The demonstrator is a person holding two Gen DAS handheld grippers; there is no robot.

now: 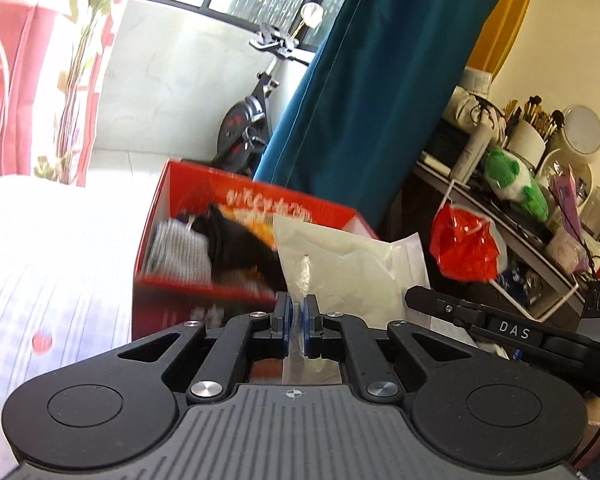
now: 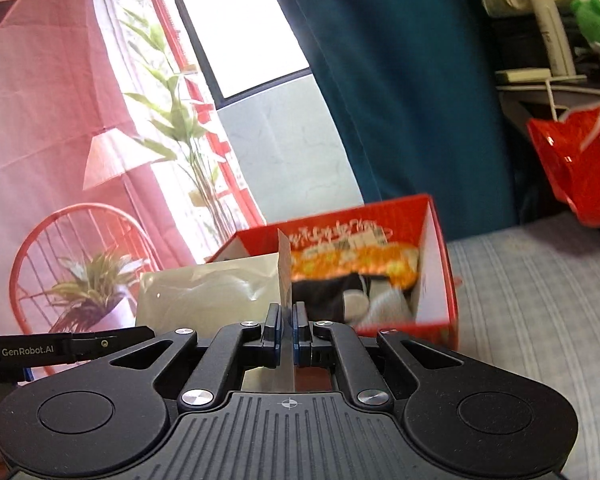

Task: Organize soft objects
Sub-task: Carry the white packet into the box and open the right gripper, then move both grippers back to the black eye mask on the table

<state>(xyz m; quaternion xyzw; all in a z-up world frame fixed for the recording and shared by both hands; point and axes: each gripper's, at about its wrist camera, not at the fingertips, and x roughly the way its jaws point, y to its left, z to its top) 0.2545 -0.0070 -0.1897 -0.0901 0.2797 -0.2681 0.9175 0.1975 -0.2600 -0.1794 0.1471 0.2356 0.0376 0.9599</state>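
- Only in the left wrist view: an exercise bike (image 1: 246, 128) at 11 o'clock beyond the red box (image 1: 204, 240), a pot of brushes (image 1: 526, 136) and a round mirror (image 1: 582, 130) on the cluttered shelf (image 1: 540, 236) at 2 o'clock.
- Only in the right wrist view: a red wire chair (image 2: 60, 248) with a potted plant (image 2: 96, 284) at 9 o'clock, a tall leafy plant (image 2: 180, 128) and a lampshade (image 2: 108, 156) against the pink curtain (image 2: 40, 100).
- In both: teal curtain (image 1: 372, 72), red plastic bag (image 1: 462, 244) hanging off the shelf, green plush toy (image 1: 512, 180), striped bedding (image 2: 532, 304) under the box.
- Clear plastic packet (image 1: 352, 268) with white soft contents: rising at 12 to 1 o'clock from the left gripper (image 1: 297, 312), in front of the box.
- Same packet in the right wrist view: spreading toward 10 o'clock from the right gripper (image 2: 286, 328), with one edge standing straight up at 12 o'clock.
- Inside the box: grey knit fabric (image 1: 180, 248), a black piece (image 1: 240, 240), an orange patterned piece (image 2: 352, 264); all blurred.
- Left gripper: jaws pinched nearly together on the packet's clear edge, film visible between the blue pads (image 1: 287, 314).
- Right gripper: jaws likewise clamped tight on the packet's opposite edge.
- Right gripper's black body visible at 3 o'clock of the left wrist view.
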